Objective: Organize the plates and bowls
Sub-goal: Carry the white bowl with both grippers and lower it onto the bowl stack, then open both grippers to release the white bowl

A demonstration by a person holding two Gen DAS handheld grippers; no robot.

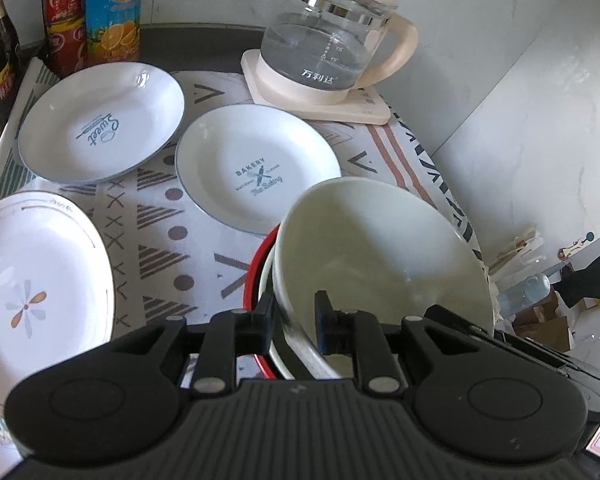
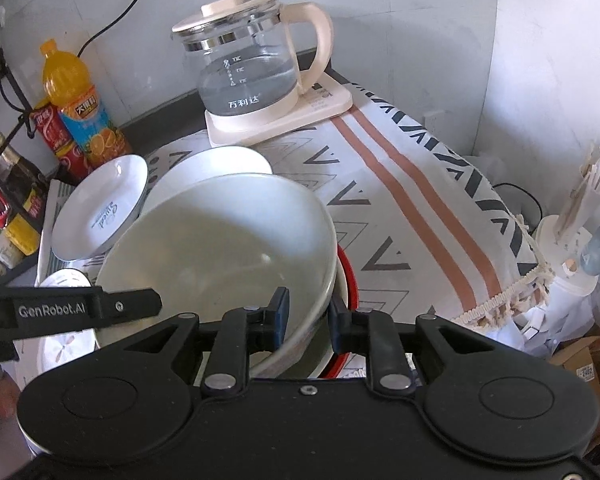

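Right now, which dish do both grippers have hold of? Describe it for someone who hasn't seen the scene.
On the patterned tablecloth, nearer than the glass kettle, is a stack of bowls. The dish is the top one, a large plain white bowl, tilted above a red-rimmed bowl. Unlike the printed plates beside it, it is deep and unmarked.

Left gripper [image 1: 293,317] and right gripper [image 2: 306,316], jaws each astride a rim.

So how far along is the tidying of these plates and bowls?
Early to midway, I'd judge. Done: a bowl already sits nested in the red-rimmed bowl. In hand: the left gripper and the right gripper each straddle the rim of the big white bowl, tilted over that stack. Left: the Sweet plate, Bakery plate and flower plate lie separately, unstacked.
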